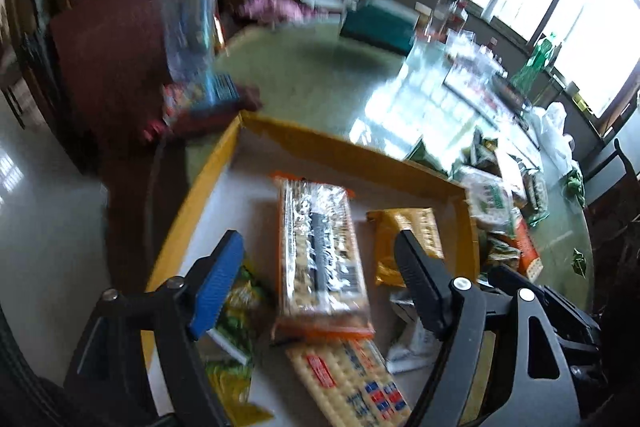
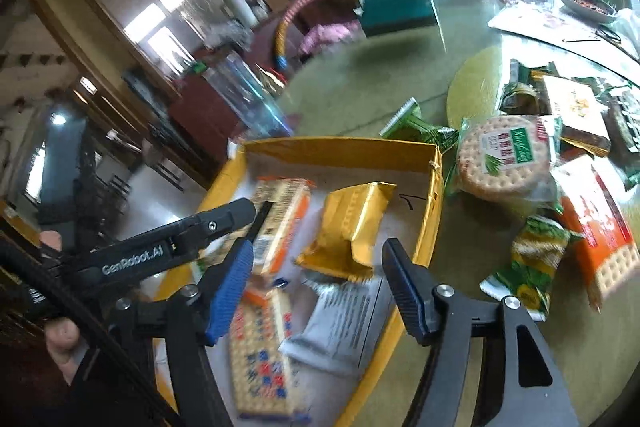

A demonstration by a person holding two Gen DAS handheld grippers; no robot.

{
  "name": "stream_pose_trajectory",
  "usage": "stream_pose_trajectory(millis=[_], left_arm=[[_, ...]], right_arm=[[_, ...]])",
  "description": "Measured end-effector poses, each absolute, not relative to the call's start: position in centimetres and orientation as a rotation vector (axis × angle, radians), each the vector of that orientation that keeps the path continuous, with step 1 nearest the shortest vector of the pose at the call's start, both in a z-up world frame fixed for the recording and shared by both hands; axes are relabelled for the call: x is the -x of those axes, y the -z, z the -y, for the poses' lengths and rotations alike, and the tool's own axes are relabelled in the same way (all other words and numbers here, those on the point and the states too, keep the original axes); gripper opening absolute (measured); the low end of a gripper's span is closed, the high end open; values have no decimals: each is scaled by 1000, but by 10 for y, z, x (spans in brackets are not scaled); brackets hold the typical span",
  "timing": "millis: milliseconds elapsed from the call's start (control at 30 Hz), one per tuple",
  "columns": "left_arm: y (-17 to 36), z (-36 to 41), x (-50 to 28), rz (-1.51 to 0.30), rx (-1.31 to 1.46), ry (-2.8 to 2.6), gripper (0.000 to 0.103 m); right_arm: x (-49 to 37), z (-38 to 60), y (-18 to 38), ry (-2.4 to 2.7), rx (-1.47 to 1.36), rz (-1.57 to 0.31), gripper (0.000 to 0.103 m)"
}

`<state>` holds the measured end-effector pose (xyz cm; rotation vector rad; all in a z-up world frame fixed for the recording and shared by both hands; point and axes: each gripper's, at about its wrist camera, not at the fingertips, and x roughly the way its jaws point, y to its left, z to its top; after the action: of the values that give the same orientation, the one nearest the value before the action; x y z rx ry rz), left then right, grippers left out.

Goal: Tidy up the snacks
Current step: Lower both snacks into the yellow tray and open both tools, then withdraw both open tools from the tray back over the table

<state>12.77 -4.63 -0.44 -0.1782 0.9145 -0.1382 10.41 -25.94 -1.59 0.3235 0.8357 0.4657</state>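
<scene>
A yellow-walled box (image 1: 352, 147) (image 2: 434, 195) on the round table holds several snack packs: a long orange-edged cracker pack (image 1: 320, 255) (image 2: 280, 223), a gold pack (image 1: 408, 239) (image 2: 352, 227), a yellow cracker pack (image 1: 352, 383) (image 2: 260, 351), a white pack (image 2: 340, 323) and green-yellow packs (image 1: 236, 311). My left gripper (image 1: 320, 287) is open and empty above the long cracker pack. My right gripper (image 2: 316, 287) is open and empty over the box, above the white pack. The left gripper's arm shows in the right wrist view (image 2: 168, 251).
Loose snacks lie on the table right of the box: a round biscuit pack (image 2: 504, 155), a red-orange cracker pack (image 2: 600, 231), small green packs (image 2: 532, 267) (image 2: 420, 131). A teal box (image 2: 396, 7), clear containers (image 1: 192, 27) and dishes (image 2: 584, 1) stand farther back.
</scene>
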Motion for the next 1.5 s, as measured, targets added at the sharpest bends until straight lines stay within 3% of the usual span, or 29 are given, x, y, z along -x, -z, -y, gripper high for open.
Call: stream_pose_trajectory(millis=[200, 733, 1500], left_arm=[[-28, 82, -52, -705, 112, 196, 87], [-13, 205, 1, -769, 37, 438, 87], [15, 241, 0, -879, -14, 460, 87]], right_arm=[[-49, 298, 13, -508, -377, -767, 67], [13, 427, 49, -219, -376, -790, 67], [17, 503, 67, -31, -362, -828, 67]])
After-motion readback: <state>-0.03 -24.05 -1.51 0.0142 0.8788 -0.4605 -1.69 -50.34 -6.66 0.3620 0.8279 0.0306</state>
